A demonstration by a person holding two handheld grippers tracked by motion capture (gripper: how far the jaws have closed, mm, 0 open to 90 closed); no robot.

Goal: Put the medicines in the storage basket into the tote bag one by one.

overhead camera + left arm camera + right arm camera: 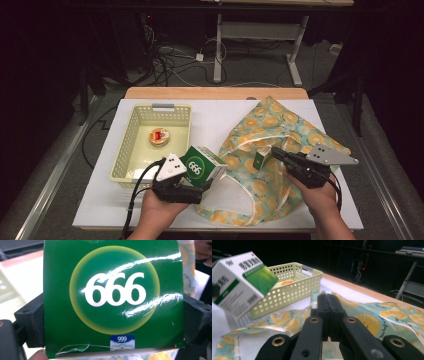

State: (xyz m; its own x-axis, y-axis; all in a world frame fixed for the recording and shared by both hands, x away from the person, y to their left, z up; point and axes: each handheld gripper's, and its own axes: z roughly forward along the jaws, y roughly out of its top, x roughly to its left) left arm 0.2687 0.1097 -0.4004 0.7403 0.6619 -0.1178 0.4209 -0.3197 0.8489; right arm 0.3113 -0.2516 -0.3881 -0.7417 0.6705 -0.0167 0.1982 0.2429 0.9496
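My left tongs (pixel 200 181) pinch the box (pixel 201 166) by its sides, my right tongs (pixel 278 155), pressed together, pinch the bag (pixel 280 125) rim, so I should lift that rim wide and slide the box in level.

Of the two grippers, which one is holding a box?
The left gripper. Its jaws clamp the green "666" box from both sides. The right gripper has no box: its jaws are closed at the edge of the orange-print bag.

Bright overhead light whitens the desk (pixel 100 200) while the room beyond stays nearly black. White glare streaks the glossy green box (pixel 113 300). The box looks soft-edged beside the right gripper (pixel 327 296).
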